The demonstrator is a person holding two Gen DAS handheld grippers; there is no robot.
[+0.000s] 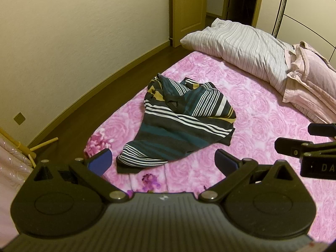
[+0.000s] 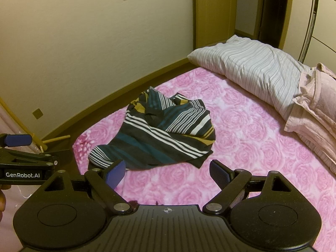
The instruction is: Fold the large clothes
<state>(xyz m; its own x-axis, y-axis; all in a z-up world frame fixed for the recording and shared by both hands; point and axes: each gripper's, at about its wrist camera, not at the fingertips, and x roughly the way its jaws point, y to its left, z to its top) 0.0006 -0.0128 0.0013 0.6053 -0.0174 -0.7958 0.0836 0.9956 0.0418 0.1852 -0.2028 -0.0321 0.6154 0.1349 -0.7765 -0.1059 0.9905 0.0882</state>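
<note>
A striped garment (image 1: pixel 178 121) in dark grey, teal, white and mustard lies crumpled in a heap on the pink rose-patterned bed cover (image 1: pixel 262 115). My left gripper (image 1: pixel 162 161) hangs open above the bed, just short of the heap's near hem, with nothing between its blue pads. In the right wrist view the same garment (image 2: pixel 159 134) lies ahead of my right gripper (image 2: pixel 167 172), which is open too and empty. Each gripper shows at the edge of the other's view: the right gripper (image 1: pixel 294 140) at right, the left gripper (image 2: pixel 19 147) at left.
A grey striped pillow (image 1: pixel 241 50) and a folded pale pink quilt (image 1: pixel 310 79) lie at the bed's far right. Dark floor (image 1: pixel 88 113) runs between the bed's left edge and the cream wall. A wooden rack foot (image 1: pixel 42 145) stands near left, a door (image 1: pixel 187 8) beyond.
</note>
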